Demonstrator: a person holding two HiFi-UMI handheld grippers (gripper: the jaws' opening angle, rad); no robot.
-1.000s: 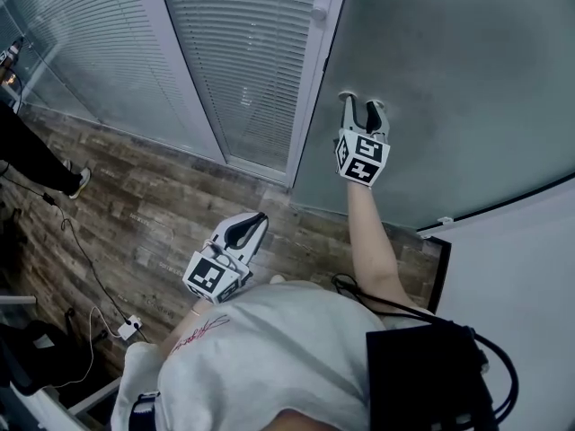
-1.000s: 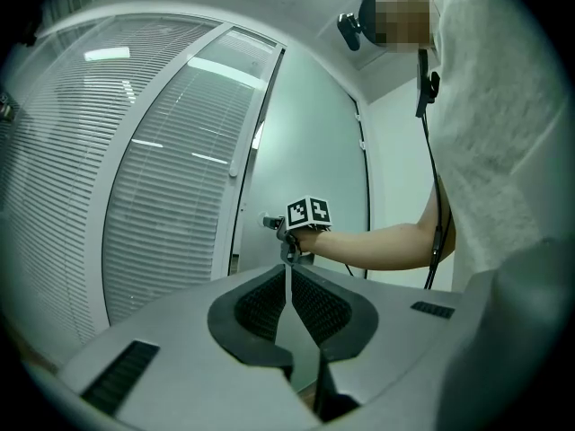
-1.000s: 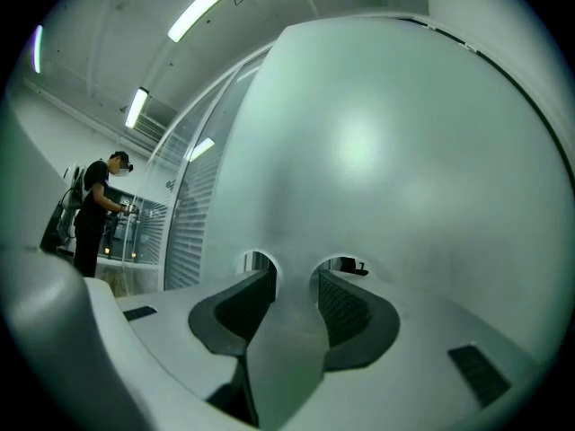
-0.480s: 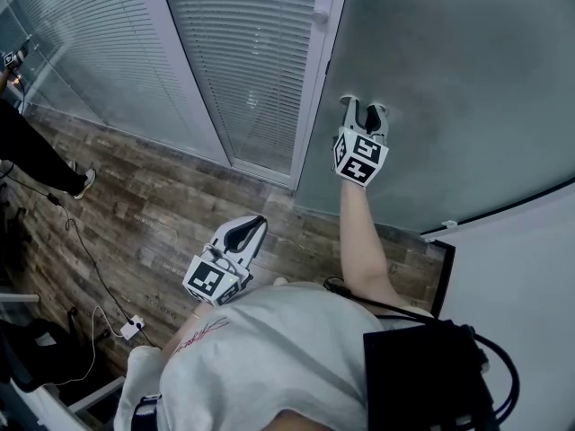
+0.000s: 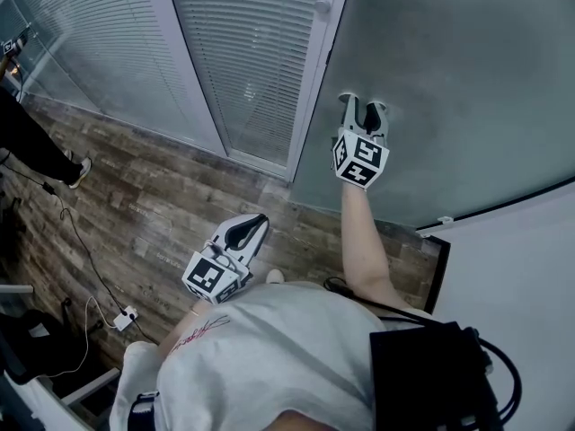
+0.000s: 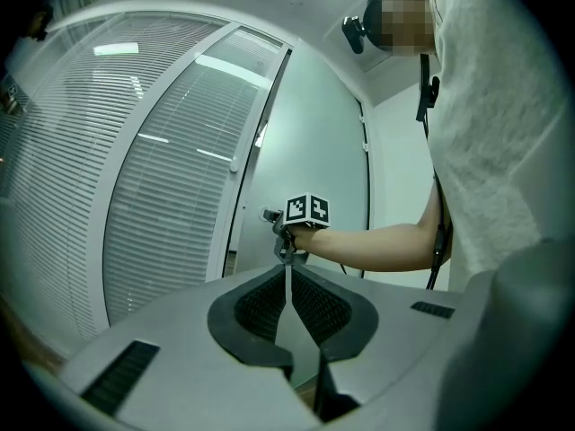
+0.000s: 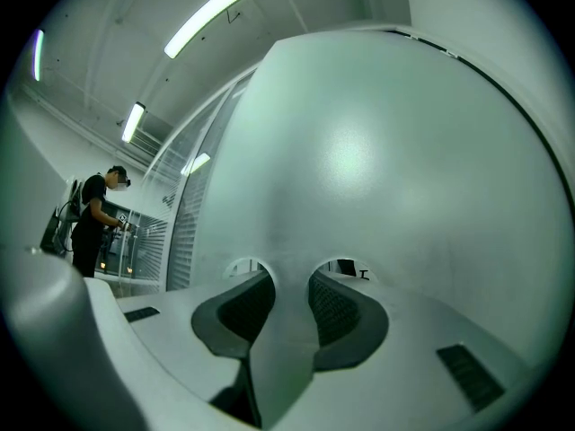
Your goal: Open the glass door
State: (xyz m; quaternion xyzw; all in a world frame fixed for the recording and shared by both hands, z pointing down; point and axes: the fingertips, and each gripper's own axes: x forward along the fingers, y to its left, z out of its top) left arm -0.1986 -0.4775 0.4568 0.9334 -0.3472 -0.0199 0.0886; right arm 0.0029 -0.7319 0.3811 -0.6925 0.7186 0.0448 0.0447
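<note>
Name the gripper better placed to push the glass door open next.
Probably right. The right gripper has its tips at the glass door, jaws apart after closing slightly, nothing between. The left gripper, jaws together, hangs back by the person's body.

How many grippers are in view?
2. The left gripper is low, over the wood floor, jaws together; the right gripper is up at the glass door, jaws apart. None seems hidden.
</note>
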